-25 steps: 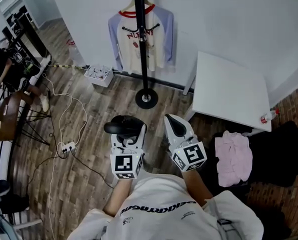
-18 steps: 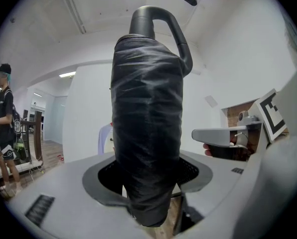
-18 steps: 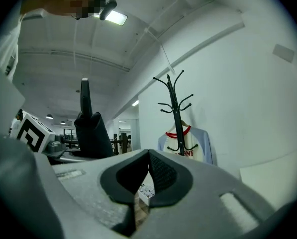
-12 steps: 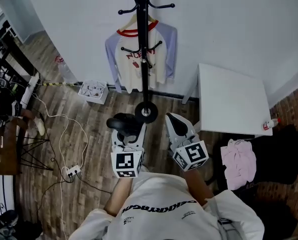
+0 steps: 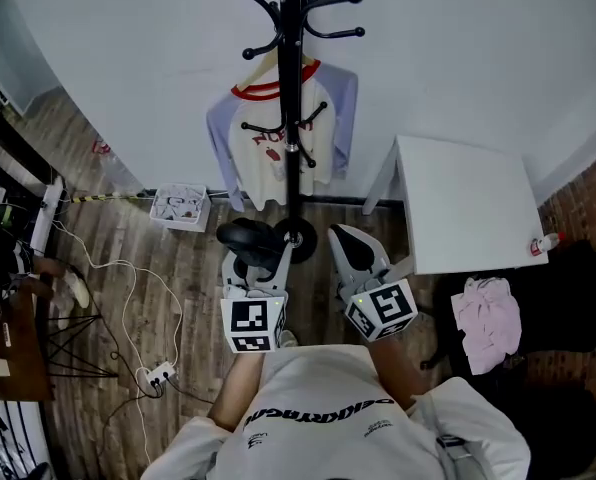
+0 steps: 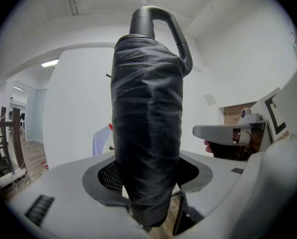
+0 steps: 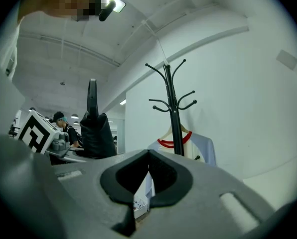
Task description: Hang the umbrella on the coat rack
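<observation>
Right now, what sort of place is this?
Probably a staged corner of an office or lab: a coat rack bearing a shirt, a white table, and a power strip on wood flooring.

I'm looking at a plain white wall [image 5: 128, 68] that meets a floor [image 5: 178, 258] of grey-brown wood planks. A white table [image 5: 463, 203] stands against the wall at right, and a small bottle [image 5: 544, 244] lies just beside its right corner. At left, a low white box [image 5: 180, 207] sits at the foot of the wall. Nearer me, a power strip [image 5: 160, 375] lies on the planks, with pale cables [image 5: 128, 298] looping off to the left. A pink cloth [image 5: 489, 320] lies on something dark at right. Overhead, a ceiling light [image 7: 113, 4] glows.
</observation>
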The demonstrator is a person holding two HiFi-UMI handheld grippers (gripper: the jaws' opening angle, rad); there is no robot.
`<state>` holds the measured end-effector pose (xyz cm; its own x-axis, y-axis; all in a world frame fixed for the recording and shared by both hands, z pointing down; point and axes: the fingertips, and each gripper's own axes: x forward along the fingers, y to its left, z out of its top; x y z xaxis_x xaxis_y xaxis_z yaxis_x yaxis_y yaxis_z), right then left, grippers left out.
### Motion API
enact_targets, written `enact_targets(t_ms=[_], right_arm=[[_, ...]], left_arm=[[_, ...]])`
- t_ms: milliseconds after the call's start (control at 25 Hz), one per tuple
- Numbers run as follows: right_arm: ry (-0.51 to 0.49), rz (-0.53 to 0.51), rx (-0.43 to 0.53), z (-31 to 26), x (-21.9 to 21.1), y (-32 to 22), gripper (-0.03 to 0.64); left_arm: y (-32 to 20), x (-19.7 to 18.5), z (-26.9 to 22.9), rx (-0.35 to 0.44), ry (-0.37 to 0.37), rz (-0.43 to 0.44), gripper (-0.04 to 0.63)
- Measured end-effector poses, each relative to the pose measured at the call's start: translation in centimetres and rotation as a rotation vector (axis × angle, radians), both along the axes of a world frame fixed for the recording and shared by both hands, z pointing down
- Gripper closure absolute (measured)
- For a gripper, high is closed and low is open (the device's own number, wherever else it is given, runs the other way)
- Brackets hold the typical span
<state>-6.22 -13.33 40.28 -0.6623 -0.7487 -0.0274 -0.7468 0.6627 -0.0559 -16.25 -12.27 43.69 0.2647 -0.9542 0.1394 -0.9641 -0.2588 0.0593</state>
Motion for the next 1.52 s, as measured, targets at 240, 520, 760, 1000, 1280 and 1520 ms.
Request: enact_targets(t_ms=[240,520,760,1000,1280,1520], right_arm=[[-0.009,0.048,0.008,-0.2,-0.4,-3.0,0.621],[-0.005,0.036,0.011,0.1,-0.3,-5.9,0.62],[-0.003,-0.005,0.045,-0.7,-0.3,-8.7,0.62],[-0.012,-0.016,0.037,-0.2,0.4,-11.2,0.62],[-0.007,-0.024,0.035,-0.1,0.5,-12.5,0.62],[-0.006,-0.025,0.038,-0.3,0.3,-12.3,0.62]], left_arm=[[-4.2,-0.7,-1.2,-0.007,-0.007,0.069,0.341],[-9.3,-1.2,-3.3,-0.009,-0.02,0.099,0.341],[-13.4,-1.3,-5.1,-0.002,-0.024,0.094,0.341],[-17.1,-2.0,-6.2,-0.013,-0.046,0.068,0.341],[-20.1,-3.2,-6.5,-0.032,-0.072,0.035,0.341],[-22.2,-4.4,-6.8,-0.072,-0.076,0.021,0.341]])
